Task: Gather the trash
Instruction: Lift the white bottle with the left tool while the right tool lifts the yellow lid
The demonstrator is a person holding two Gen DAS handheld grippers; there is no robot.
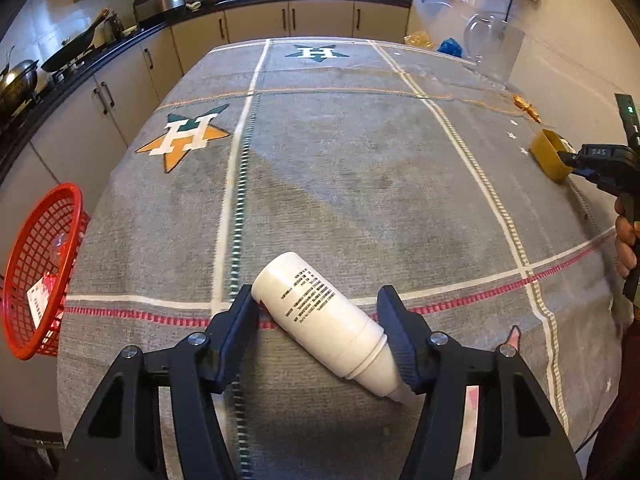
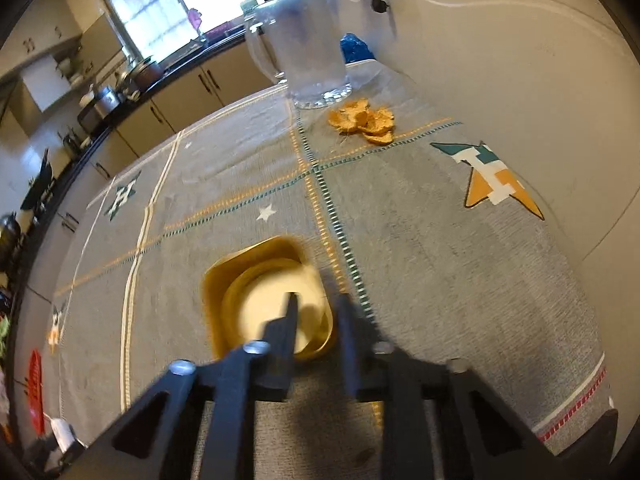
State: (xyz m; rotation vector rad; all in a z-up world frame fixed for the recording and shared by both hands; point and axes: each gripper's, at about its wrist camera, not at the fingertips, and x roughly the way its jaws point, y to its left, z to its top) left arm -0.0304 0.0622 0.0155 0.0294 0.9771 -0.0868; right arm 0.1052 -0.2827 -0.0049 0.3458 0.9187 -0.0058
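Left gripper [image 1: 320,316] pinching white bottle [image 1: 328,316] at six o'clock; right gripper [image 2: 316,320] clamped on gold tub [image 2: 240,280] rim, orange peels [image 2: 364,120] at twelve.

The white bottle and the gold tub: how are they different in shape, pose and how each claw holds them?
The white bottle is round and long; the gold tub is squarish and shallow. The bottle lies on its side, slanted; the tub stands upright, open side up. The left claw spans the bottle's whole body; the right claw pinches only the tub's wall. Both rest on the grey tablecloth.
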